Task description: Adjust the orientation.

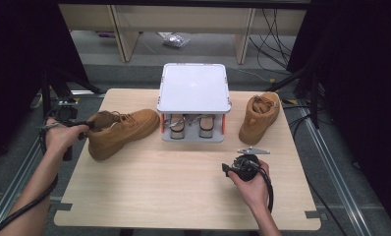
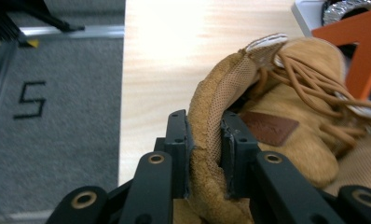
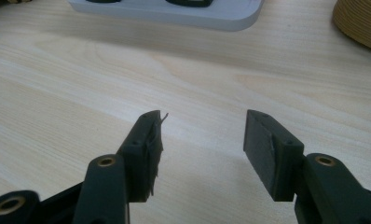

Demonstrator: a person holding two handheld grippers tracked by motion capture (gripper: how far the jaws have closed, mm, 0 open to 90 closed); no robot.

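A tan lace-up boot point(image 1: 122, 130) lies on its side at the left of the wooden table point(image 1: 174, 187). My left gripper point(image 1: 85, 129) is shut on the boot's padded heel collar point(image 2: 211, 107), with one pad inside the opening and one outside point(image 2: 206, 126). A second tan boot point(image 1: 260, 115) stands at the right, next to the white shoe rack point(image 1: 193, 88). My right gripper point(image 1: 247, 155) hovers low over bare table in front of the rack, open, with nothing between its fingers point(image 3: 202, 126).
The rack holds a pair of shoes point(image 1: 191, 125) under its top shelf; its orange post point(image 2: 360, 56) is close to the held boot. The rack's base point(image 3: 174, 11) and the second boot's sole point(image 3: 360, 21) lie ahead of the right gripper. Grey floor point(image 2: 48, 116) borders the table's left edge.
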